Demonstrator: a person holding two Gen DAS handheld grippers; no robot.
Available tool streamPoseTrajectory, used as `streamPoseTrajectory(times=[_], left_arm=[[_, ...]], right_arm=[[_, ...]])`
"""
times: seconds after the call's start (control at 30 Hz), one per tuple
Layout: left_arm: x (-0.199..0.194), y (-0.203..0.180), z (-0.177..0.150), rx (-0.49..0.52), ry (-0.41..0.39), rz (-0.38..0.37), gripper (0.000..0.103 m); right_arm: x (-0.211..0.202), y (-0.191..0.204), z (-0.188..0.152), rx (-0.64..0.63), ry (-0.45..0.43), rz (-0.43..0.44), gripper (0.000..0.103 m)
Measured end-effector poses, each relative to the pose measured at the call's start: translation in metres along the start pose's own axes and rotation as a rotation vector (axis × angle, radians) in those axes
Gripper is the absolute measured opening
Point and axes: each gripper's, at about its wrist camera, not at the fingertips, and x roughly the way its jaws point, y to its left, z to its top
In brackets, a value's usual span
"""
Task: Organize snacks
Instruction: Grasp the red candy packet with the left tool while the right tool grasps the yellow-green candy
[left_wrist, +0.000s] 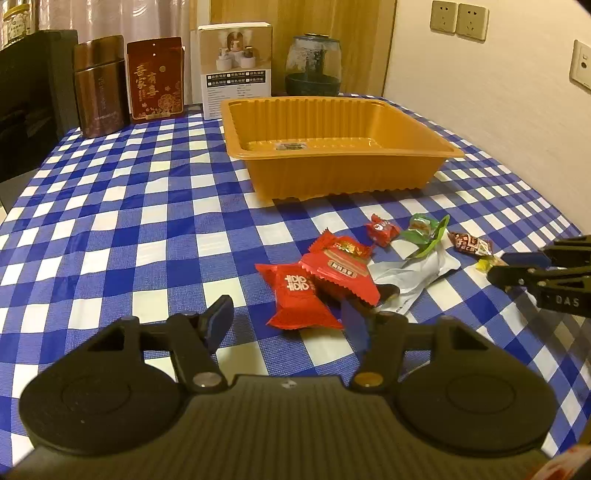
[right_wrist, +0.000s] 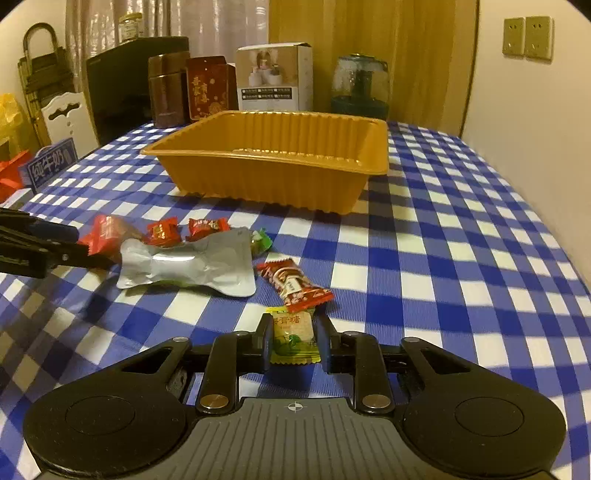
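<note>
Right wrist view: yellow candy (right_wrist: 293, 338) lay on the checked tablecloth (right_wrist: 461, 258), pinched between the right gripper (right_wrist: 293, 341) pads.
Left gripper (left_wrist: 286, 321): jaws partly apart around the red packet (left_wrist: 299, 299), not touching it.
Other snacks: silver pouch (right_wrist: 192, 264) and brown candy (right_wrist: 293, 286) nearby.
Orange tray (right_wrist: 273, 166): beyond the snacks, holding none.

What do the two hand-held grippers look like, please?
Both are matte black. The left hand-held gripper has blue finger pads, two round discs, a ribbed grey centre plate and metal pivot pins. The right hand-held gripper looks the same; its side carries white letters "DAS".
</note>
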Motion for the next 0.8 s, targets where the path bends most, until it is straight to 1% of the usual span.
streamPoseTrajectory(times=[0.2, 0.47, 0.53, 0.6, 0.77, 0.8], left_arm=[[0.006, -0.003, 0.001, 0.005, 0.000, 0.019, 0.046], [0.017, -0.007, 0.007, 0.038, -0.007, 0.024, 0.043], [0.020, -0.009, 0.008, 0.056, -0.007, 0.030, 0.038], [0.022, -0.009, 0.008, 0.057, -0.001, 0.029, 0.035], [0.023, -0.012, 0.008, 0.071, 0.019, 0.033, 0.031], [0.022, -0.012, 0.008, 0.067, 0.025, 0.030, 0.029]], right_arm=[[-0.002, 0.004, 0.000, 0.001, 0.001, -0.002, 0.025], [0.002, 0.007, 0.001, 0.004, -0.002, -0.012, 0.025], [0.002, 0.008, 0.002, 0.004, 0.000, -0.014, 0.025], [0.003, 0.008, 0.002, 0.005, 0.001, -0.016, 0.025], [0.004, 0.008, 0.004, 0.014, 0.007, -0.020, 0.025], [0.004, 0.008, 0.004, 0.017, 0.010, -0.021, 0.025]])
